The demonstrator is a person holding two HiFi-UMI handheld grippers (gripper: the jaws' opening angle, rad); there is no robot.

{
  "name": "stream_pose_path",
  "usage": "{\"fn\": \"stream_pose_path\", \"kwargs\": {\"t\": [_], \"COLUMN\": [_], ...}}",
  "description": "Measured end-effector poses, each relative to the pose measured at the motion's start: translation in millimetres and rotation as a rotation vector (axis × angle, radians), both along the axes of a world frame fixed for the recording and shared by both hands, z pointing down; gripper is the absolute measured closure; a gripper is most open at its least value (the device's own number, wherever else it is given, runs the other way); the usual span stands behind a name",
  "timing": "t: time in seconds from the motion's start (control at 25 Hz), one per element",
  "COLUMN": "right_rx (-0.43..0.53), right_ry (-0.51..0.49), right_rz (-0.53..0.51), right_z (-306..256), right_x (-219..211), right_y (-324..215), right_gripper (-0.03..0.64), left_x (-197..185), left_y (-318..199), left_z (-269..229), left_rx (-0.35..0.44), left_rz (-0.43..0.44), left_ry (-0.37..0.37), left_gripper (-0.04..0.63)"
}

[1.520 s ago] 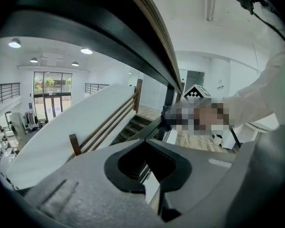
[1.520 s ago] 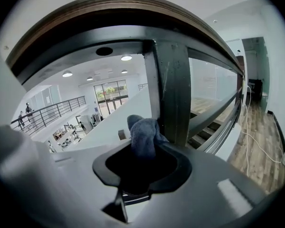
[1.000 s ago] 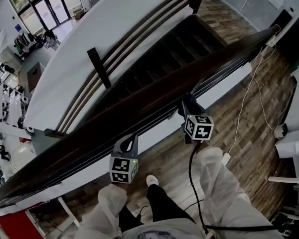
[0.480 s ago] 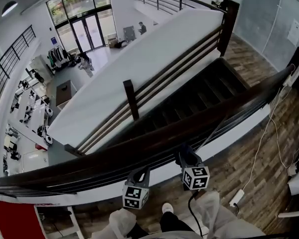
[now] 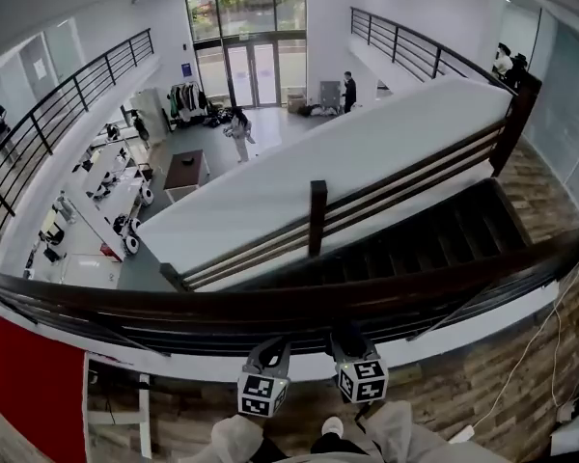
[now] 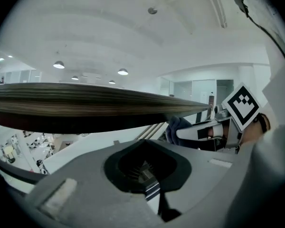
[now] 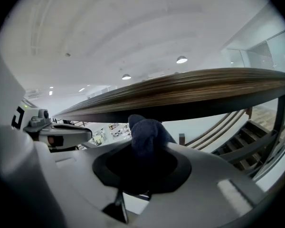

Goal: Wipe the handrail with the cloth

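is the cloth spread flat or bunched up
Bunched up: the dark blue cloth sticks out as a wad from the right gripper under the handrail.

Cloth (image 7: 147,132) beneath handrail (image 7: 180,91) (perhaps touching)

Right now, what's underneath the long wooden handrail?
Both grippers sit below the handrail: the right gripper clamps a dark blue cloth, the left gripper is empty. From above, the rail covers their jaw tips.

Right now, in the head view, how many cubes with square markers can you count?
2. One cube rides on the left gripper, bottom centre, just below the handrail; the second cube rides on the right gripper, beside it. None looks hidden.
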State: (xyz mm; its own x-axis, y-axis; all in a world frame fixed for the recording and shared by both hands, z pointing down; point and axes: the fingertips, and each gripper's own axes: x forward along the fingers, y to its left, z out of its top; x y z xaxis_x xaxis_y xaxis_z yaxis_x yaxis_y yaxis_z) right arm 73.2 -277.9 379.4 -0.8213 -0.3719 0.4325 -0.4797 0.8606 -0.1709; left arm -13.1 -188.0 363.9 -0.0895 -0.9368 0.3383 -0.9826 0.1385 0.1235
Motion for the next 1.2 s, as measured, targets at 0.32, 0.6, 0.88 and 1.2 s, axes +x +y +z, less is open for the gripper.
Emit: {"fn": "stream_pose_path", "kwargs": {"t": [0.32, 0.6, 0.88, 1.2], "right_rx": [0.001, -0.010, -0.018, -0.039], "right_ry": [0.002, 0.008, 0.017, 0.049], "right_rz": [-0.201, -0.354, -0.494, -0.625], "right_z": [-6, 5, 20, 41], "right_x": [-103, -169, -230, -292], "right_y": [97, 176, 236, 318], "right_gripper": [0.526, 0.526, 0.526, 0.526], "left_x": [-92, -150, -196, -237], "left_y": [113, 195, 259, 341], "left_z": [5, 13, 28, 45], "left_rx": [-0.011, -0.014, -0.018, -0.044], "left_rz": [-0.217, -0.372, -0.512, -0.630], "left_ry": [0.000, -0.006, 0.002, 0.034], "left_gripper": [0.597, 0.597, 0.597, 0.597]}}
